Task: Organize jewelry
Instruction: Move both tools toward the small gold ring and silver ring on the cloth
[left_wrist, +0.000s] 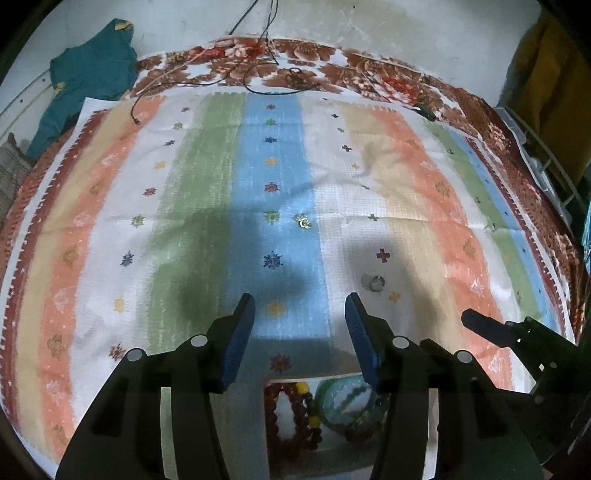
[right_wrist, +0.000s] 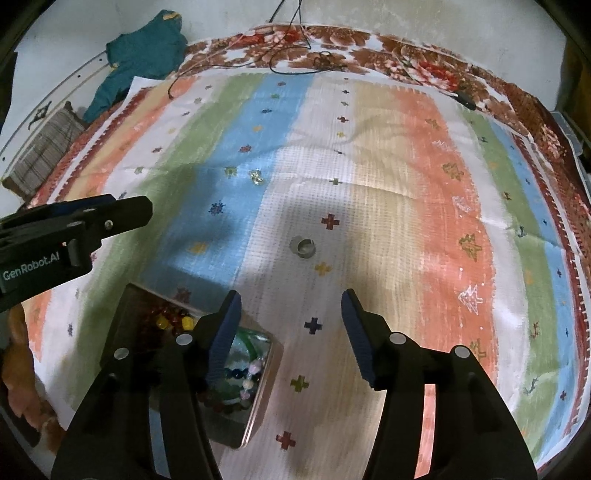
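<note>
Left gripper and right gripper: both spread, empty. Silver ring and gold earring loose on striped cloth; bead bracelets in near-left tin box.

Both tongs are parted wide and empty. My left tongs point forward, slightly downward, the two blue-padded fingers spread with a broad gap between them, nothing clamped. My right tongs sit in the same attitude, blue pads well apart, nothing between them. In the left wrist view, the right tongs' black body shows at the lower right edge, just beside the left unit. In the right wrist view, the left tongs' body enters from the left edge, angled inward, lettering "GenRobot.AI" legible on its side. The two units are near each other, not touching.
</note>
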